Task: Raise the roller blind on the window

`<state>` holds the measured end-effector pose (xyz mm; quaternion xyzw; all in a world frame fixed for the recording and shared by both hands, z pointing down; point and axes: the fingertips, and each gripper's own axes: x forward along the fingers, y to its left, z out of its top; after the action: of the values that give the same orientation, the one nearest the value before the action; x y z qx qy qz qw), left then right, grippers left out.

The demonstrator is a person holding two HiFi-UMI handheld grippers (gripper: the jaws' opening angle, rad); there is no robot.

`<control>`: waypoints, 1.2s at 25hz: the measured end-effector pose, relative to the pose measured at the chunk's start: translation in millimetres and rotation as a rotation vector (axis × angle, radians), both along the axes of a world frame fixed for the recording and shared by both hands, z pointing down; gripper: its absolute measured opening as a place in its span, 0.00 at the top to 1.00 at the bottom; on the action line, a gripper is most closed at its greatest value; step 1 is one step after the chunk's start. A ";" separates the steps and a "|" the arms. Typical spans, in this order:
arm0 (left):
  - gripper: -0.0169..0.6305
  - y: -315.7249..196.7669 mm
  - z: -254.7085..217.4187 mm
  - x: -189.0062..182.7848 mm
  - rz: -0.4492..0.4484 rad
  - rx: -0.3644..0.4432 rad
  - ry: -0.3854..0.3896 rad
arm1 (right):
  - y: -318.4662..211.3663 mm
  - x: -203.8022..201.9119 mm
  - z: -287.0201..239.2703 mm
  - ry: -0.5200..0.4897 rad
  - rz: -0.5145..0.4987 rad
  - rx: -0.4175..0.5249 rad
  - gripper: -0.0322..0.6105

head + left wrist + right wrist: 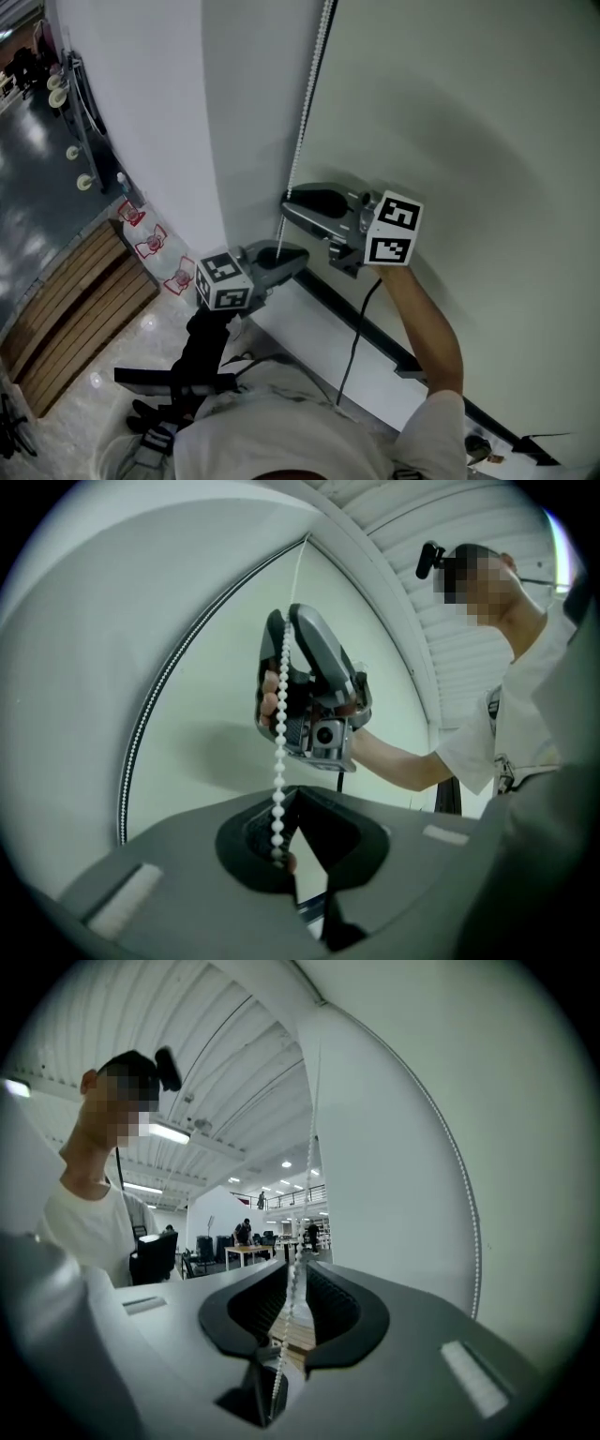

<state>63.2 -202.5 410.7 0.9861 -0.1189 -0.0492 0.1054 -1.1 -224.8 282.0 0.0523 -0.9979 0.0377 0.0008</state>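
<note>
Our right tool (298, 1269) stands narrowly open, with the bead chain (292, 1302) running loose between its pads, not pinched. Just below it, our left tool (292, 797) is clamped on the same chain. The chain hangs straight down along the edge of the pale roller blind (469, 122), which covers the window beside both tools.

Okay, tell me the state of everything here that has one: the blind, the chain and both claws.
roller blind: lowered, its fabric covers the window at claw level.
bead chain: hangs straight down, passes through the right claw and ends in the left claw.
left claw: shut on the bead chain.
right claw: open a little, with the bead chain running loose between its jaws.
</note>
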 end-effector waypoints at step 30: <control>0.98 1.7 14.1 -0.5 0.006 -0.005 -0.013 | -28.8 -6.0 -218.3 -0.198 0.022 0.235 0.94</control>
<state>62.7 -200.8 424.7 0.9865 -0.1168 -0.0424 0.1071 -7.0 -253.7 63.7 0.0591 -0.9900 -0.0743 -0.1043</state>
